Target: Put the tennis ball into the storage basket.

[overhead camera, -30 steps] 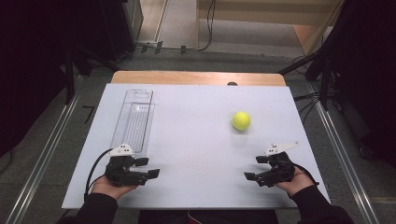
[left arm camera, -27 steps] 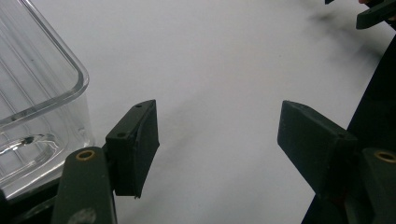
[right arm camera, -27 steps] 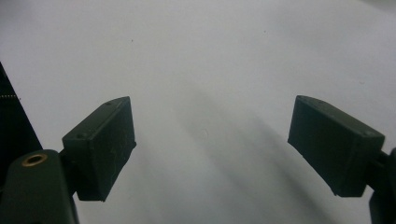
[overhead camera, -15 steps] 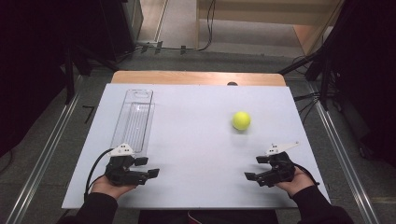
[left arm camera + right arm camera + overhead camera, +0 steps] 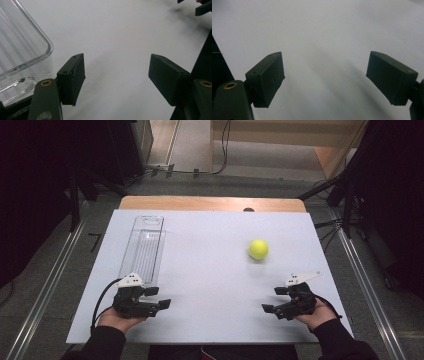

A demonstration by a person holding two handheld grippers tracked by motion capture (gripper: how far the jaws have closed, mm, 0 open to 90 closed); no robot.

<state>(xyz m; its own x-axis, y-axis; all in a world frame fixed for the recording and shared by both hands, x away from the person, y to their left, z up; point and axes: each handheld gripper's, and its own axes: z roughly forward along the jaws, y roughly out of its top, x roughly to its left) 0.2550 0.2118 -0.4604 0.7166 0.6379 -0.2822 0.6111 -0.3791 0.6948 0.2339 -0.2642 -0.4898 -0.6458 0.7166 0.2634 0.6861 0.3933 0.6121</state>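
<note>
White covers the surface point(image 5: 210, 270) in the high view. A clear tray point(image 5: 143, 247) lies lengthwise on its left half, and a yellow ball point(image 5: 258, 249) sits right of centre, well apart from the tray. The left gripper point(image 5: 159, 298) rests at the near left, just below the tray's near end, held by the left hand point(image 5: 117, 319). The right gripper point(image 5: 274, 299) rests at the near right in the right hand point(image 5: 315, 315), nearer than the ball and slightly to its right. Both point inward toward each other, fingers spread, nothing between them.

In the left gripper view, the black fingers point(image 5: 72, 77) stand wide apart over bare white surface, holding nothing. The tray's rounded corner point(image 5: 30, 50) lies just beside the left finger.

In the right gripper view, the fingers point(image 5: 265, 77) are likewise wide open and empty, with plain white surface between them.
</note>
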